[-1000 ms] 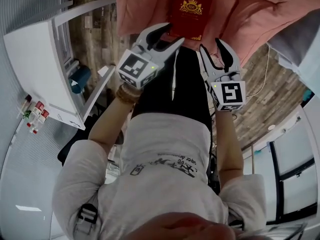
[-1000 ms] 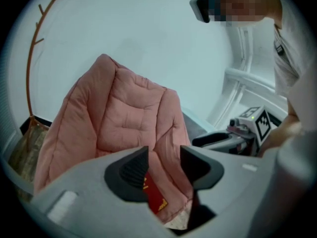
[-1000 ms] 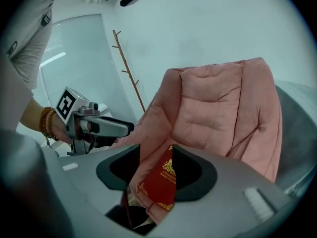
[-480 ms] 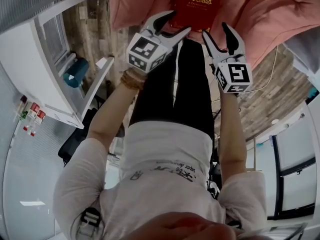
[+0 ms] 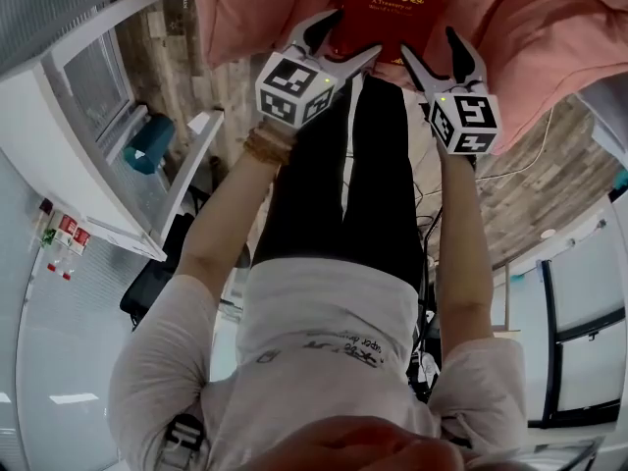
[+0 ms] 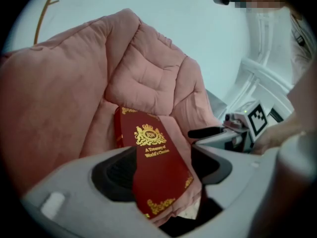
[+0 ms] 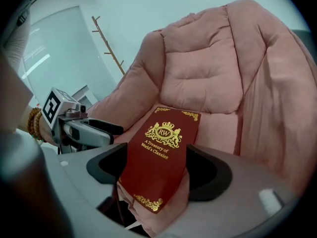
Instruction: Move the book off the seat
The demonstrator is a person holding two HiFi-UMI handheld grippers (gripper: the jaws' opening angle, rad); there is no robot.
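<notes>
Pink quilted seat (image 5: 530, 27), one, over a wood-plank floor (image 5: 520, 194); on its cushion lies one red book (image 5: 392, 8) with a gilt crest, flat, long axis running near to far, its near short edge at the seat's front lip and straight ahead of both tools. Left gripper (image 5: 350, 39), one, at the book's near-left corner, and right gripper (image 5: 432, 47), one, at its near-right corner, are about equally close, each sighting along the cover with the near end framed between its jaws. Both pairs of jaws have just been opening and stand wide, not pressing on the book, holding nothing.
</notes>
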